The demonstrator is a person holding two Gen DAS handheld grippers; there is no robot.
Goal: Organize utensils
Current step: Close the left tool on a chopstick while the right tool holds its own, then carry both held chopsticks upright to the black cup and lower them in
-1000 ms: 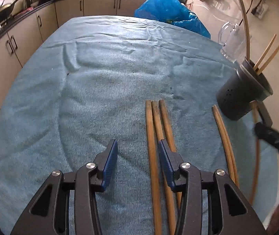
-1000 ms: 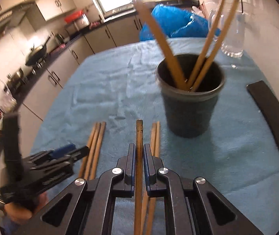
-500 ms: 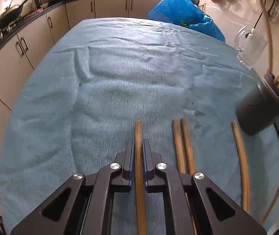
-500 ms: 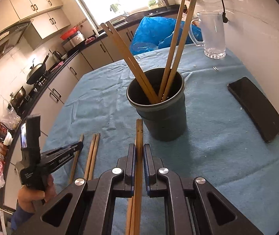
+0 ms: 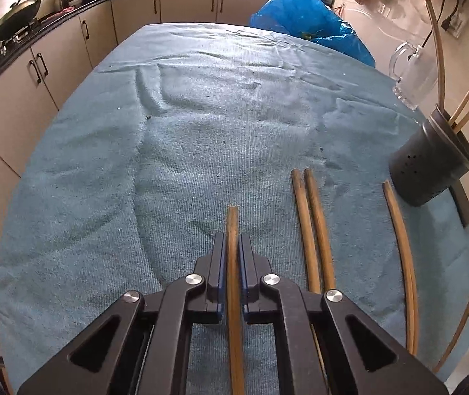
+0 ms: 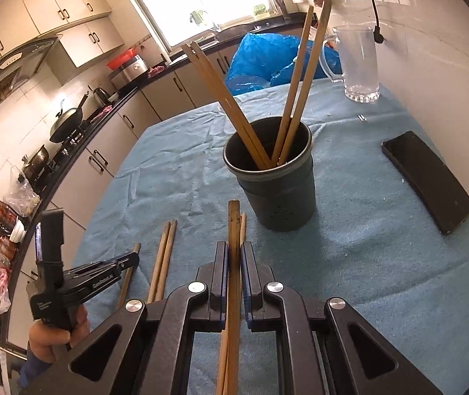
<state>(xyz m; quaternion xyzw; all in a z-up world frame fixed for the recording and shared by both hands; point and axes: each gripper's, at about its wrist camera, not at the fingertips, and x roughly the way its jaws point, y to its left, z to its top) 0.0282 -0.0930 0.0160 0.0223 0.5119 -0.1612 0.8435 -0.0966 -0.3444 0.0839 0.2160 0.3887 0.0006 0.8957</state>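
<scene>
Your left claw (image 5: 233,256) and right claw (image 6: 234,263) each clamp one chopstick (image 6: 234,227); rush toward the holder (image 6: 277,194) and crowded sticks could deflect yours, tipping it.

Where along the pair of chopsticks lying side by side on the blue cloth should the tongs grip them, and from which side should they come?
Grip the pair of chopsticks near mid-length, coming from above. They lie flat and touching on the blue cloth, so jaws set across their length can straddle both; pinching near an end would probably let them tip. The single chopstick beside them lies apart, leaving room.
</scene>
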